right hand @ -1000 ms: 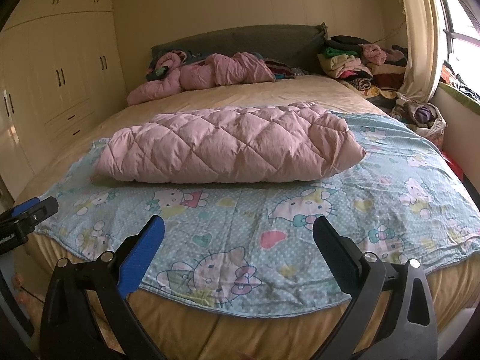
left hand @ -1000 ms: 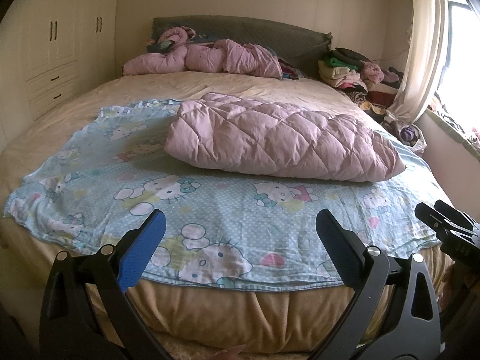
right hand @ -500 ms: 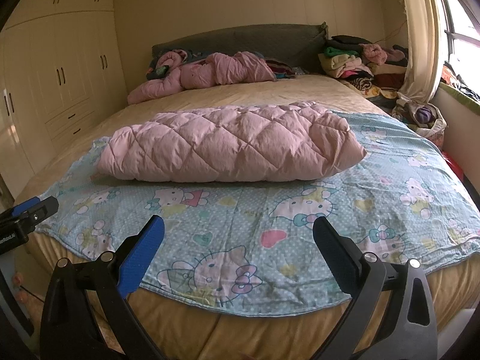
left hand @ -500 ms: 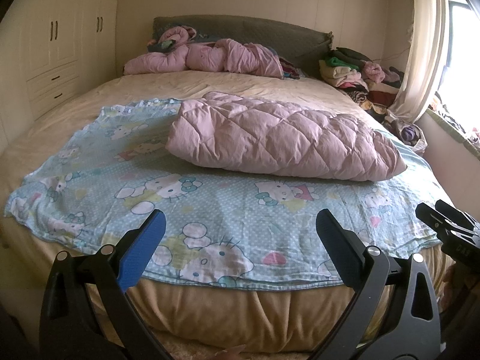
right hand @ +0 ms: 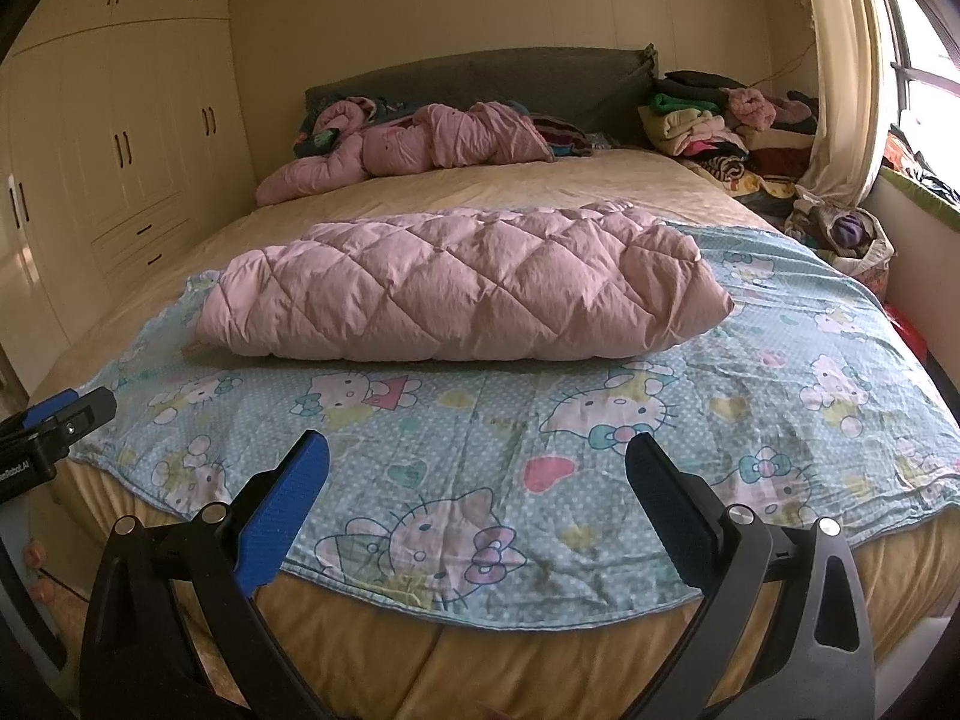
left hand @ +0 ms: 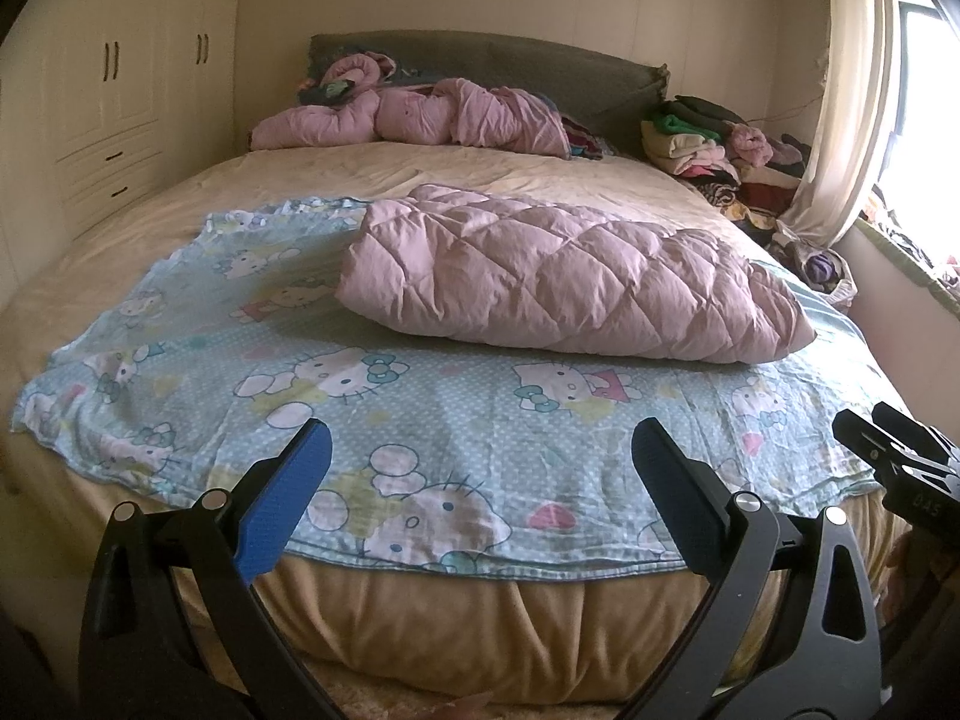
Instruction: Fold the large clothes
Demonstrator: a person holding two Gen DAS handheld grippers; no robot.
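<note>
A pink quilted down garment (left hand: 570,276) (right hand: 462,291) lies folded into a long puffy bundle across a light-blue cartoon-cat sheet (left hand: 420,408) (right hand: 600,420) on the bed. My left gripper (left hand: 480,438) hangs open over the sheet's near edge, well short of the bundle, nothing between its fingers. My right gripper (right hand: 477,450) is likewise open and empty above the near edge. The right gripper's tip (left hand: 900,450) shows at the left wrist view's right edge, and the left gripper's tip (right hand: 54,426) at the right wrist view's left edge.
A second crumpled pink garment (left hand: 420,120) (right hand: 414,147) lies by the grey headboard (right hand: 480,78). Stacked clothes (left hand: 714,144) (right hand: 708,120) sit at the bed's far right beside a curtain (left hand: 840,90). A cream wardrobe (right hand: 120,138) lines the left wall. Beige mattress (left hand: 450,618) below.
Both views have shifted very slightly, with the bed a touch lower in frame. The garment, the sheet and both open grippers look the same as before.
</note>
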